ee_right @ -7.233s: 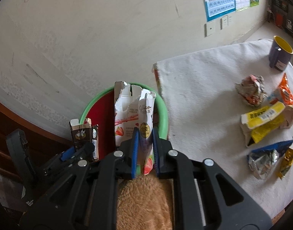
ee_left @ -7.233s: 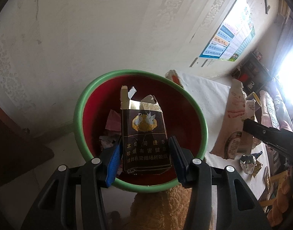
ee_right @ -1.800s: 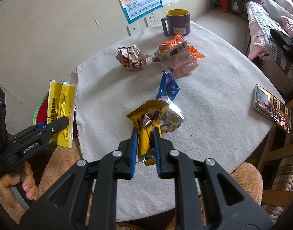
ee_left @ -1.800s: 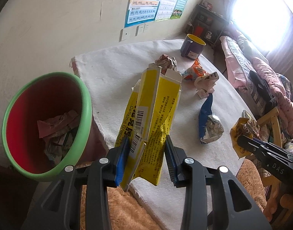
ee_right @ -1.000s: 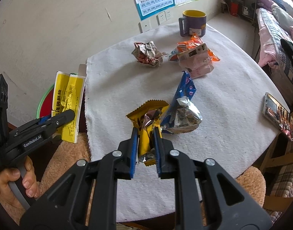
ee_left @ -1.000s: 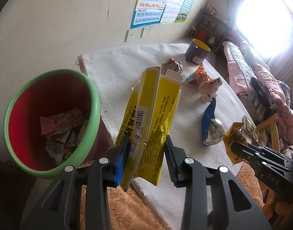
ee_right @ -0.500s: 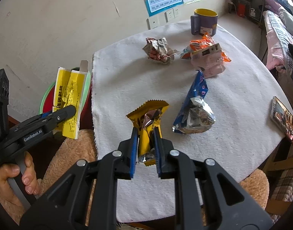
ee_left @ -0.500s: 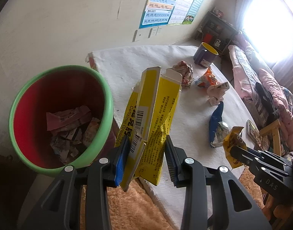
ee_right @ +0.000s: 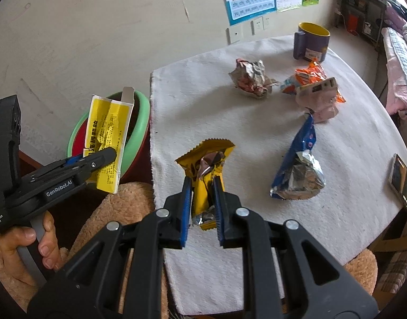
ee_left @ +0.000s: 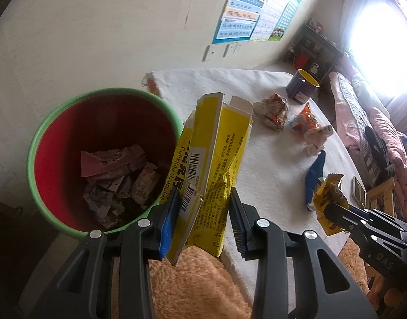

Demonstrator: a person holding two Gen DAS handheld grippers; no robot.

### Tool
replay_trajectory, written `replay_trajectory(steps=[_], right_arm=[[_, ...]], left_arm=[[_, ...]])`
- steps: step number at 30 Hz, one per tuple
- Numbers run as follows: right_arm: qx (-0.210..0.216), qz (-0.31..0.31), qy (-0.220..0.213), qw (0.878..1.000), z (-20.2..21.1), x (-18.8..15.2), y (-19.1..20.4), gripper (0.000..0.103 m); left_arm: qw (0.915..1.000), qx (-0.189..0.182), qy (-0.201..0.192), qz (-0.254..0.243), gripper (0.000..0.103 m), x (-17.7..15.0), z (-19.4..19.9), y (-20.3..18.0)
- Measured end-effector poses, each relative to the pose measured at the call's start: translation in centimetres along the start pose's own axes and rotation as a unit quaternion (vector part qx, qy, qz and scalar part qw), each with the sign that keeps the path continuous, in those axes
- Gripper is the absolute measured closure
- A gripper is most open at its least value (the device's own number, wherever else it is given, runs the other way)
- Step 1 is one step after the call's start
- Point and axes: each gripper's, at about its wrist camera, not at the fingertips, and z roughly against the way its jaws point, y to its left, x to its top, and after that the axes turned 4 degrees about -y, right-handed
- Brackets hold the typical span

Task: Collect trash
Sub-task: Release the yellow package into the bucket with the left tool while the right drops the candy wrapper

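The left gripper (ee_left: 204, 218) was clamped on a crushed yellow box (ee_left: 214, 164), held upright just right of the red bin (ee_left: 57, 138) with its green rim. The right gripper (ee_right: 202, 207) pinched a yellow wrapper (ee_right: 206, 159) above the white table (ee_right: 349, 146). Farther off lay a blue packet (ee_right: 299, 170), a crumpled ball (ee_right: 250, 78) and a mug (ee_right: 311, 41).
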Motion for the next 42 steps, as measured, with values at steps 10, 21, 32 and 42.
replay_trajectory(steps=[10,21,32,42], right_arm=[[0.006,0.008,0.007,1.0,-0.8,0.7,1.2,0.086],[0.012,0.041,0.018,0.999,-2.3,1.8,4.8,0.086],[0.042,0.078,0.018,0.996,-5.2,4.6,10.4,0.086],[0.066,0.102,0.034,0.992,-7.8,6.2,14.1,0.086]], left_arm=[[0.9992,0.019,-0.012,0.031,0.068,-0.1,0.6,3.2],[0.9958,0.045,-0.024,0.076,0.068,-0.2,1.0,7.8],[0.9923,0.078,-0.035,0.089,0.068,0.6,1.0,11.8],[0.99,0.094,-0.033,0.1,0.067,1.0,0.6,13.5]])
